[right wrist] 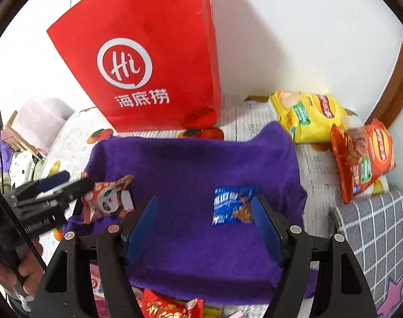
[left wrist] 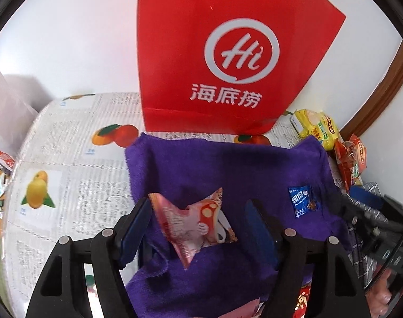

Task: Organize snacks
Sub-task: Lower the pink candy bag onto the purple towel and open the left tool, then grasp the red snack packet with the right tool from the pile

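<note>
Two spread fingers [left wrist: 137,220] flank pink packet [left wrist: 198,222], left touching.

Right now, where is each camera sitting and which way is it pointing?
Left wrist: on the left gripper, facing the red bag across the purple towel; its open fingers flank the pink snack packet.
Right wrist: on the right gripper, facing likewise; open fingers by the blue packet, left gripper alongside.
Shared: bag, towel, both packets.

Four snacks, two on the purple towel and two beside it

Pink panda packet [left wrist: 198,222] lies tilted at the towel's 8 o'clock; blue packet [right wrist: 233,205] flat at 4 o'clock; yellow bag [right wrist: 307,116] and red-orange bag [right wrist: 363,159] lean off-towel around 2 o'clock, touching.
</note>
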Tool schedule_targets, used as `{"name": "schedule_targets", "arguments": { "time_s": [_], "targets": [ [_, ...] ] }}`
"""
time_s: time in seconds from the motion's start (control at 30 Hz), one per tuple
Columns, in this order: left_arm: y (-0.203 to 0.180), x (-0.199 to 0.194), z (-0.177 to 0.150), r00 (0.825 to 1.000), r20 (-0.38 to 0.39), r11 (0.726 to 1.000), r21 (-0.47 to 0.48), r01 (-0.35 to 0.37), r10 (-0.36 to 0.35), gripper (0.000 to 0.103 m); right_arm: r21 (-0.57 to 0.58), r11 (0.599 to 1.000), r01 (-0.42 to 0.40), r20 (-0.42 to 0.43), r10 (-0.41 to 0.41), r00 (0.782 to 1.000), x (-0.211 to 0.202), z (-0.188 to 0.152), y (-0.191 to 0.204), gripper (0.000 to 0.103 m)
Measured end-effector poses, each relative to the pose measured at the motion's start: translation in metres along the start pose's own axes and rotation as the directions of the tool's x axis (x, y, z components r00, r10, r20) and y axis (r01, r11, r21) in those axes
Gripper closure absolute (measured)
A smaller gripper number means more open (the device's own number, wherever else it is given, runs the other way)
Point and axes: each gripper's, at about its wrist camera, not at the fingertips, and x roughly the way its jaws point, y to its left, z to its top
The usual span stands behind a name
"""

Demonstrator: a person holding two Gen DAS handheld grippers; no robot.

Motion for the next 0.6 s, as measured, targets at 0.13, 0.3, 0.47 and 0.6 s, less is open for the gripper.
{"name": "schedule_targets", "arguments": {
  "time_s": [0.13, 0.3, 0.47, 0.6],
  "targets": [
    [0.009, -0.013, 0.002, 1.0, 0.028, 1.0, -0.017, -0.008, 0.008, 0.031, 0.035, 0.999, -0.023, -0.047, 0.025, 0.999, 0.001, -0.024, 0.0, 0.031],
    [0.009, -0.025, 0.002, 0.999, 0.041, 1.0, -0.019, -0.004, 0.005, 0.031, 0.058, 0.998, -0.016, -0.111, 0.022, 0.994, -0.001, -0.06, -0.001, 0.031],
    [0.004, -0.039, 0.0, 0.998, 0.052, 0.999, -0.007, 0.037, -0.037, 0.031, 0.047, 0.999, -0.018, -0.167, 0.025, 0.986, -0.004, -0.091, 0.008, 0.031],
    [-0.001, -0.045, -0.001, 0.997, 0.057, 0.998, 0.002, 0.06, -0.06, 0.031, 0.061, 0.998, -0.019, -0.22, 0.032, 0.975, 0.003, -0.103, 0.013, 0.031]
  ]
}}
